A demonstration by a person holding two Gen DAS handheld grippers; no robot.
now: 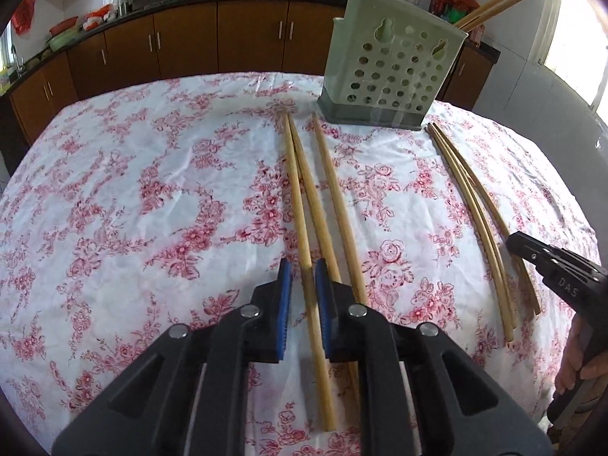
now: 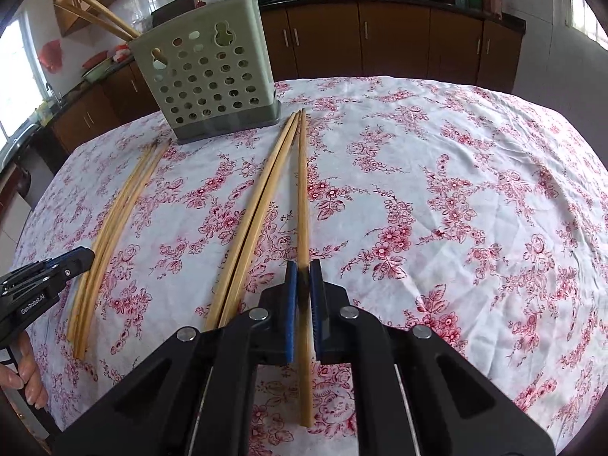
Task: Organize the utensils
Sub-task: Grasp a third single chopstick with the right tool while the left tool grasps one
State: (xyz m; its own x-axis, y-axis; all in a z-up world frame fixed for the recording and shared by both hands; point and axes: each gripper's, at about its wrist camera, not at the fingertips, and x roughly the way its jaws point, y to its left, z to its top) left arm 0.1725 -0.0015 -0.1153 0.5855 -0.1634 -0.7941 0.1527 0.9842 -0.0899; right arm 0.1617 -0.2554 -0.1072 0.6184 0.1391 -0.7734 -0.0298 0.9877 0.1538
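Note:
Wooden chopsticks lie on the floral tablecloth in two groups. In the left wrist view, my left gripper [image 1: 303, 266] straddles one chopstick [image 1: 300, 209] of the left group; the blue pads stand a little off it on each side. Two more chopsticks [image 1: 334, 197] lie beside it. In the right wrist view, my right gripper [image 2: 303, 268] is shut on a chopstick [image 2: 303, 190] of the right group, beside two others [image 2: 258, 205]. A pale green perforated holder [image 1: 391, 64] stands at the far edge with chopsticks in it; it also shows in the right wrist view [image 2: 205, 68].
The right group of chopsticks [image 1: 478, 212] lies right of the holder, with the right gripper's tip [image 1: 551, 266] over it. The left group [image 2: 114, 228] and the left gripper's tip [image 2: 49, 269] show in the right wrist view. Brown kitchen cabinets [image 1: 212, 38] run behind the table.

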